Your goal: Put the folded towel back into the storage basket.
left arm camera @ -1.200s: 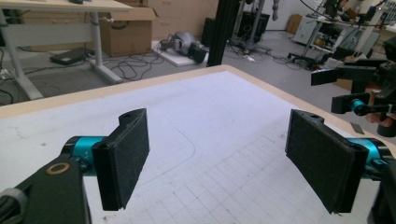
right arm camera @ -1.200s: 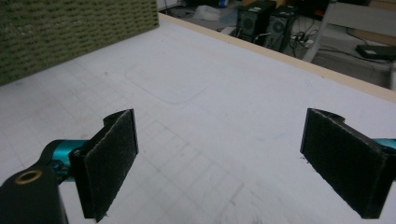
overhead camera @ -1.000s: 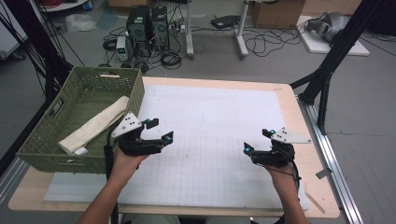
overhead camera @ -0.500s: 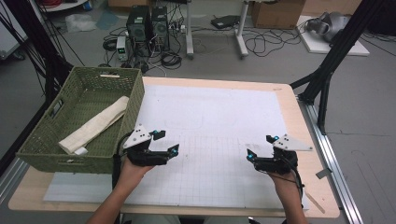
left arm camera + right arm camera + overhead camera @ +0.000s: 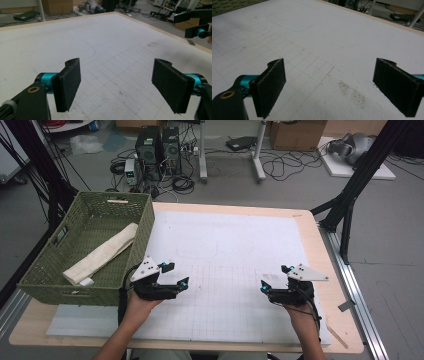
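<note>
My left gripper [image 5: 176, 275] hovers low over the white gridded mat [image 5: 230, 255], just right of the green wicker basket [image 5: 47, 280]. Its jaws stand wide apart with nothing between them [image 5: 116, 85]. My right gripper [image 5: 275, 282] is near the mat's front right, also open and empty [image 5: 329, 87]. A folded cream cloth [image 5: 102, 252] lies diagonally inside the basket. In the left gripper view the right gripper [image 5: 197, 23] shows at the far upper right.
The wooden table's edge [image 5: 345, 315] runs around the mat. A black frame leg [image 5: 347, 205] stands off the right corner. Computers and cables [image 5: 160, 150] lie on the floor beyond the far edge.
Both hands have drawn back toward the front edge. The left gripper moved right, away from the basket rim. Both stay open.
</note>
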`<act>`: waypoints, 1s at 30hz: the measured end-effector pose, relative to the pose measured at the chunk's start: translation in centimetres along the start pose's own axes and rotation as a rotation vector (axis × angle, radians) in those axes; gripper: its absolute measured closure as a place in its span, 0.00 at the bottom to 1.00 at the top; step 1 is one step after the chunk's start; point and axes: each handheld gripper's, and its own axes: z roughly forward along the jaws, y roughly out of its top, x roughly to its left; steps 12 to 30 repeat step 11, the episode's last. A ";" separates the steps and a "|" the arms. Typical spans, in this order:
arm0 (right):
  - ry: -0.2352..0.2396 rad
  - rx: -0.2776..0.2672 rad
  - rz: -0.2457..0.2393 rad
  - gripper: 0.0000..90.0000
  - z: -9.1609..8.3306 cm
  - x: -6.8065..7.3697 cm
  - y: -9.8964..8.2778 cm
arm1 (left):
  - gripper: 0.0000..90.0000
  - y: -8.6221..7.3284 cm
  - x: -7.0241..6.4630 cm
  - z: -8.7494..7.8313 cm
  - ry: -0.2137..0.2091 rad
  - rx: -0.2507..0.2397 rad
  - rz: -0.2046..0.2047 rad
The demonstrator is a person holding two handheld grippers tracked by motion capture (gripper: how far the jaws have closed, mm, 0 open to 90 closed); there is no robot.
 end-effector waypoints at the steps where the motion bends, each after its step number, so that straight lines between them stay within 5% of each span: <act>1: -0.002 0.001 0.006 0.12 0.0 0.0 0.0 | 0.26 0.0 0.0 0.0 -0.001 0.002 -0.001; 30: 0.003 0.004 0.017 0.12 0.1 -0.2 -0.2 | 0.26 -0.2 0.2 0.2 0.005 0.009 -0.005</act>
